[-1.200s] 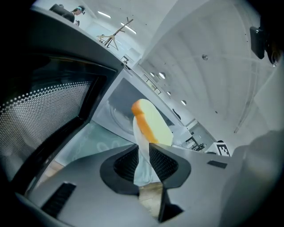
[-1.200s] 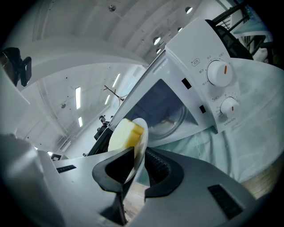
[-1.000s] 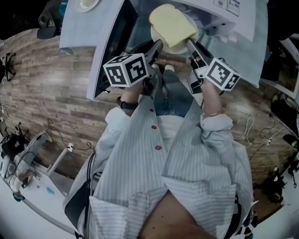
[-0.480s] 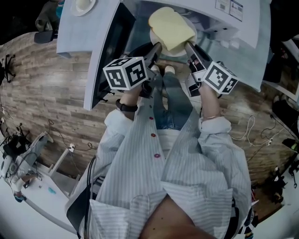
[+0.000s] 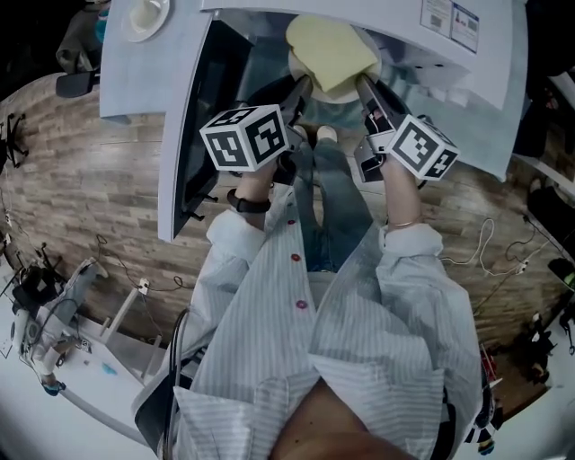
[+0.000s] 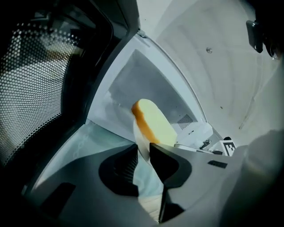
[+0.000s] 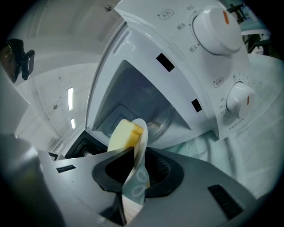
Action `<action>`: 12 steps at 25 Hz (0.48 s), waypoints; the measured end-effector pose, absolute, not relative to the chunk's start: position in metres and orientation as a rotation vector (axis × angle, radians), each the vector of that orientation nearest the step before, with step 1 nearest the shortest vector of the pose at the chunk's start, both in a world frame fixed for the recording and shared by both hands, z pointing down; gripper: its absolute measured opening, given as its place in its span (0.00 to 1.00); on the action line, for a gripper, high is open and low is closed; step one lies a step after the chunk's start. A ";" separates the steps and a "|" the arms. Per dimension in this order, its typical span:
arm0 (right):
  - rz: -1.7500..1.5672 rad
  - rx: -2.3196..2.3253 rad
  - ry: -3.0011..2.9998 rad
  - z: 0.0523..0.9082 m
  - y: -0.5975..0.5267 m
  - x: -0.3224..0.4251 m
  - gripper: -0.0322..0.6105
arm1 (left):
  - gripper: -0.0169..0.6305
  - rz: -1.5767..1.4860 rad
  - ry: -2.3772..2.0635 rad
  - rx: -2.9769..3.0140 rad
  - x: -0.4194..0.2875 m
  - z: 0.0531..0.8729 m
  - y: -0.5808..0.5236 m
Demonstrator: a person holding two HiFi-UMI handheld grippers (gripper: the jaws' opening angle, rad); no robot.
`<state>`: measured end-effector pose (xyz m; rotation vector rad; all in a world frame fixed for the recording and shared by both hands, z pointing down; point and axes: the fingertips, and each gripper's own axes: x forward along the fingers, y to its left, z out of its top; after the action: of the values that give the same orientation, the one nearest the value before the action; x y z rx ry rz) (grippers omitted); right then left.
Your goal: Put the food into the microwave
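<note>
A slice of yellow bread (image 5: 331, 52) lies on a white plate (image 5: 340, 93) at the mouth of the open white microwave (image 5: 449, 54). My left gripper (image 5: 301, 86) pinches the plate's left rim (image 6: 139, 141), and its jaws have just been opening a little with the rim still between them. My right gripper (image 5: 364, 84) is shut on the opposite rim (image 7: 140, 144). In the left gripper view the bread (image 6: 153, 122) stands before the cavity's back wall. In the right gripper view the bread (image 7: 120, 133) sits just in front of the opening.
The microwave door (image 5: 193, 117) hangs open to the left, close to my left gripper. Two control dials (image 7: 213, 24) are on the panel at the right. A glass turntable (image 7: 162, 117) lies inside. A white dish (image 5: 144, 13) sits on the surface at top left.
Both grippers have lowered the plate with the bread and brought it closer to the microwave's opening. The door and the front panel now fill more of the head view.
</note>
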<state>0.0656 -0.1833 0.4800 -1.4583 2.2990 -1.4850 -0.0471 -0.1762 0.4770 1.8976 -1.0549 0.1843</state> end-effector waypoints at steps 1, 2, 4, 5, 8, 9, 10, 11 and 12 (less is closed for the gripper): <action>-1.484 -1.468 2.294 0.482 -0.185 0.067 0.19 | 0.15 0.186 -1.057 1.898 -0.046 0.478 -0.178; -1.485 -1.477 2.289 0.484 -0.187 0.068 0.19 | 0.15 0.189 -1.060 1.898 -0.046 0.480 -0.181; -1.474 -1.489 2.286 0.486 -0.192 0.069 0.19 | 0.15 0.193 -1.065 1.896 -0.045 0.483 -0.186; -1.465 -1.494 2.287 0.487 -0.195 0.070 0.19 | 0.15 0.194 -1.066 1.894 -0.044 0.485 -0.189; -1.471 -1.509 2.276 0.494 -0.202 0.072 0.19 | 0.15 0.201 -1.065 1.891 -0.042 0.491 -0.197; -1.477 -1.513 2.273 0.496 -0.204 0.071 0.19 | 0.15 0.205 -1.066 1.890 -0.043 0.493 -0.200; -1.476 -1.517 2.276 0.497 -0.206 0.071 0.19 | 0.15 0.209 -1.067 1.888 -0.043 0.495 -0.202; -1.472 -1.520 2.281 0.498 -0.208 0.070 0.19 | 0.15 0.213 -1.069 1.885 -0.044 0.497 -0.203; -1.466 -1.526 2.287 0.498 -0.209 0.069 0.19 | 0.15 0.215 -1.070 1.882 -0.044 0.498 -0.205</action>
<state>0.0693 -0.2094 0.4983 -1.5258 2.2865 -1.4662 -0.0441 -0.2047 0.4981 1.8819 -1.0701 0.2150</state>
